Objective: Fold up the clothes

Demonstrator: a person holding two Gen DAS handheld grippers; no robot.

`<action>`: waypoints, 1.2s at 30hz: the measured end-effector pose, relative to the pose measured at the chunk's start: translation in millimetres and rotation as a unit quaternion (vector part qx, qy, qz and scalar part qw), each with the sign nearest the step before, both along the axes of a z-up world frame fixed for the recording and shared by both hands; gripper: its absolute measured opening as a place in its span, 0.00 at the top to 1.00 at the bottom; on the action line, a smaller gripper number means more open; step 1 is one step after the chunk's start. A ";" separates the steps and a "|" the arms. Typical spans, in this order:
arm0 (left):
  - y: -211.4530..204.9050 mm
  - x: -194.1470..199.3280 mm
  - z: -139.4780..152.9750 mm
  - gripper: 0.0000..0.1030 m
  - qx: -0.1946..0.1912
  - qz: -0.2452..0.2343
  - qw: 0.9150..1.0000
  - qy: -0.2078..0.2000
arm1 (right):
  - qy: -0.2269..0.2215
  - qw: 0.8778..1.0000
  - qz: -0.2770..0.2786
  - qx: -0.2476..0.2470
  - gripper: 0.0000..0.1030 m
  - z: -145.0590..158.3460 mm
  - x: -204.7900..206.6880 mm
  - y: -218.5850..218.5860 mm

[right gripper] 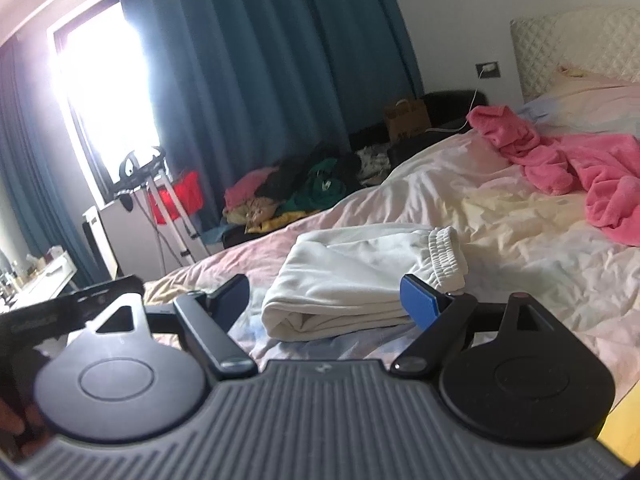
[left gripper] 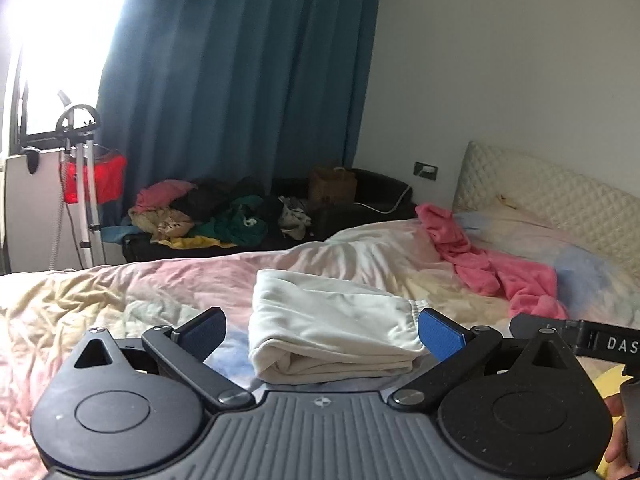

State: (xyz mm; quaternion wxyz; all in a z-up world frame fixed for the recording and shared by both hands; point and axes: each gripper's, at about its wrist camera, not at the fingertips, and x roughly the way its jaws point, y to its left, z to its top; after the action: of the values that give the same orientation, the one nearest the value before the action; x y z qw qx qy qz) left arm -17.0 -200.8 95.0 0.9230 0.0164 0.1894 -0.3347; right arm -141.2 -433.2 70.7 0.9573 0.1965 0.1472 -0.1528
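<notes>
A folded white garment lies on the bed, a neat stack of layers with the rounded fold edge facing the cameras and an elastic ribbed waistband at its right end. The bedcover beneath it is rumpled, in pale pink, cream and light blue. The left tool hovers in front of the stack with its blue-padded fingers spread wide, one on each side of the garment, holding nothing; from this view I cannot tell whether either pad touches the cloth. The right tool is likewise spread apart and empty, its left finger well clear of the garment and its right pad just beside the waistband end. Part of the right tool shows at the right edge of the left wrist view, so the two tools sit side by side. Further up the bed, toward the quilted cream headboard, a pink fleece garment lies crumpled and unfolded, well apart from the white stack. Beyond the bed, a dark low sofa carries a heap of mixed clothes in pink, green, black and yellow, with a brown paper bag near it. A teal curtain hangs behind, beside a bright window, and a stand with white legs is by the window.
</notes>
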 end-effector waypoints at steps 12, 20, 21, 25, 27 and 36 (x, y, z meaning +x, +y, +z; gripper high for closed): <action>6.7 -5.5 -23.0 0.00 0.006 0.021 1.000 -0.008 | 0.005 0.999 -0.023 -0.039 0.18 -42.7 14.5 20.0; 15.9 21.4 -34.3 0.00 -0.001 0.053 0.999 -0.006 | 0.010 0.998 -0.039 -0.057 0.18 -66.8 45.5 25.1; 17.3 24.7 -36.3 0.00 0.000 0.055 0.998 -0.005 | 0.016 0.998 -0.036 -0.055 0.18 -70.9 49.9 24.8; 19.1 32.5 -44.6 0.00 0.006 0.060 0.998 -0.002 | 0.037 0.996 -0.037 -0.068 0.18 -78.5 61.1 28.3; 16.8 35.9 -47.9 0.00 0.013 0.060 0.998 -0.001 | 0.042 0.995 -0.038 -0.078 0.18 -80.0 63.9 31.1; 7.9 35.4 -57.9 0.00 0.023 0.054 0.998 0.004 | 0.052 0.994 -0.040 -0.086 0.18 -80.6 67.2 33.5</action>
State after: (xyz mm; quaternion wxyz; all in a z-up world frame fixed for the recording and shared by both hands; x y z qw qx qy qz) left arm 18.4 -192.9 37.2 0.9385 0.0257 0.2009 -0.2796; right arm -74.1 -399.7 -9.9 0.9548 0.1108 0.1755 -0.2128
